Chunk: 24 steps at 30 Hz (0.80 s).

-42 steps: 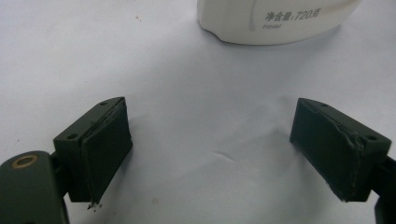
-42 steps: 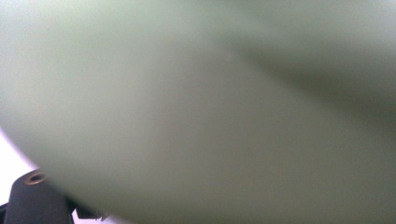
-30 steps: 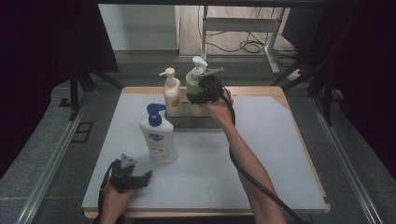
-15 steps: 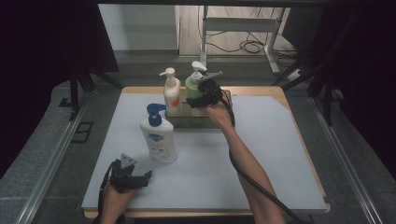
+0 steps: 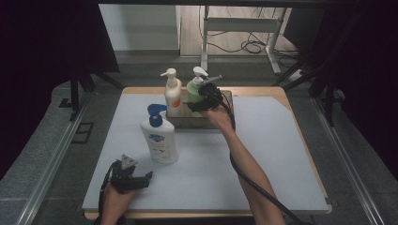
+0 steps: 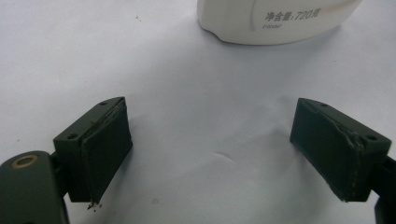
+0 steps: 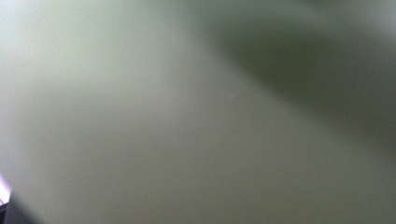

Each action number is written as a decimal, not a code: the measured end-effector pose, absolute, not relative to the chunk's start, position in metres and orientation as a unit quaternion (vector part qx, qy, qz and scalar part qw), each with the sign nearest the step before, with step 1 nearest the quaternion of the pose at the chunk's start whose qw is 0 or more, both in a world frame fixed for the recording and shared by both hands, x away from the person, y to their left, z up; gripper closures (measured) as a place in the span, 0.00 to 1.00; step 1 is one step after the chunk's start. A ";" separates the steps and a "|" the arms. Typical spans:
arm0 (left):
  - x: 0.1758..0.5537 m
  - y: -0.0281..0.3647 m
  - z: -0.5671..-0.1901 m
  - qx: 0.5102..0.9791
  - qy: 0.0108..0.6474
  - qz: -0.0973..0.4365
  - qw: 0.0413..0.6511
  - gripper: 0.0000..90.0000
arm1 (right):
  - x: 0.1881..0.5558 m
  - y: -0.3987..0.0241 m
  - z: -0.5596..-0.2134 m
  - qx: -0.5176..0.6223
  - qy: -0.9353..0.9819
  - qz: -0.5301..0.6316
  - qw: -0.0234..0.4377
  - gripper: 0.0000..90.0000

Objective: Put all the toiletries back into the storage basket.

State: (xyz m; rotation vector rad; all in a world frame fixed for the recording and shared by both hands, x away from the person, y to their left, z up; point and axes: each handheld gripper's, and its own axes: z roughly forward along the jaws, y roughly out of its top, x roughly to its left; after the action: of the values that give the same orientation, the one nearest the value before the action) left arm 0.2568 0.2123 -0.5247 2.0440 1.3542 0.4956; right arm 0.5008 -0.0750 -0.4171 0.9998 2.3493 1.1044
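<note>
Your right gripper (image 5: 202,101) was pressed against the green pump bottle (image 5: 194,89) in the box (image 5: 225,101) at the table's far edge; its grip could not be told, the step seemingly grasping or placing. Your left gripper (image 5: 133,179), jaws spread and empty, rested near the white pump bottle (image 5: 159,140). The next move likely called for a firm, upright hold on that pale, smooth green body.

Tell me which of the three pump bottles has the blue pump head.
The large white pump bottle, standing alone nearest the person. The cream bottle with the orange label and the green bottle both have white pumps and stand farther back.
</note>
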 end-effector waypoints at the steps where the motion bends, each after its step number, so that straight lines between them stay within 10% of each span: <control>1: 0.257 0.212 -0.525 0.776 0.514 0.188 0.315 0.13 | 0.501 -0.075 -0.418 0.354 0.831 0.390 0.178 0.14; 24: 0.257 0.212 -0.525 0.776 0.514 0.188 0.314 0.13 | 0.505 -0.076 -0.429 0.361 0.830 0.394 0.163 0.12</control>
State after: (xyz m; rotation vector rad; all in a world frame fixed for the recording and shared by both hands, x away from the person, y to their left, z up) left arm 0.2568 0.2123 -0.5247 2.0448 1.3538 0.4959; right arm 0.5047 -0.0757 -0.4293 1.0294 2.3667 1.1243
